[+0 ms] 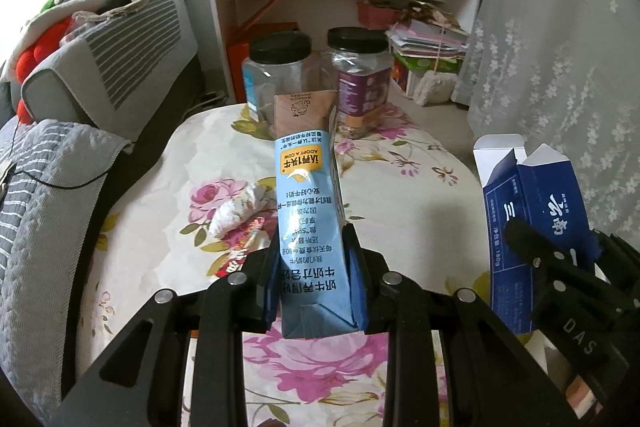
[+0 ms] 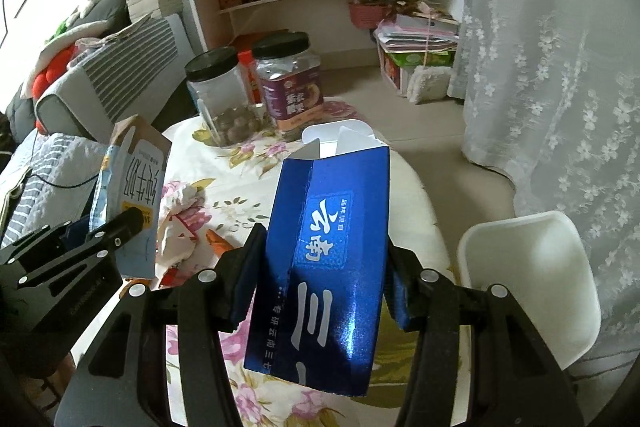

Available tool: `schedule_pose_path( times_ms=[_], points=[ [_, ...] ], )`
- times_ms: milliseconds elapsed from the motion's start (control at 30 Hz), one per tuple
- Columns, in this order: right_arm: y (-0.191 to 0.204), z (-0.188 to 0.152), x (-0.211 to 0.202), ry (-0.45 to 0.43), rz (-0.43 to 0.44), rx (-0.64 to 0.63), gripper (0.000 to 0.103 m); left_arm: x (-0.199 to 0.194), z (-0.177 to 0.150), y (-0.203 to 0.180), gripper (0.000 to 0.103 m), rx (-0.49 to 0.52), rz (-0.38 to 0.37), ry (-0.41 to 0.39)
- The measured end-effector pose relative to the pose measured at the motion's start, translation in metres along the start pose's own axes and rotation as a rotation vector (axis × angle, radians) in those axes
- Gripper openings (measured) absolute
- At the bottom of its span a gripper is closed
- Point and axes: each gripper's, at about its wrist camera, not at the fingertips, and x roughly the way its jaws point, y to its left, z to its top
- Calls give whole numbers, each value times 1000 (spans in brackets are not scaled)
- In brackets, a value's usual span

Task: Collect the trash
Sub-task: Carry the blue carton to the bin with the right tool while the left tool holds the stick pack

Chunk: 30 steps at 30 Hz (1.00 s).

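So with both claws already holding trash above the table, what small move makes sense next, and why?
Probably carry the right claw rightward to the white bin and drop the blue box in. The box is clamped and lifted clear of the table, and the bin stands open just beside that claw. The left claw holds the milk carton farther from the bin, so it should follow.

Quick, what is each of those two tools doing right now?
Left tool: closed on the light blue milk carton, held above the table.
Right tool: closed on the shiny dark blue cardboard box, its top flaps open.
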Motion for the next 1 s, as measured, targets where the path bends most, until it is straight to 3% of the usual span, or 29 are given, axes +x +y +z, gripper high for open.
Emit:
schedule_pose_path(
  times_ms=[333,833,1000],
  points=[
    [-33,-1,-16,-21,-31,41,50,-10,0,-40,28,55,-49,-22],
    [-110,-4,-34,-29,-146,137,49,-3,-9,-100,28,136,-125,10],
    [-145,-6,-42,-23,-172,220,49,-4,-9,-124,28,162,-146,12]
  ],
)
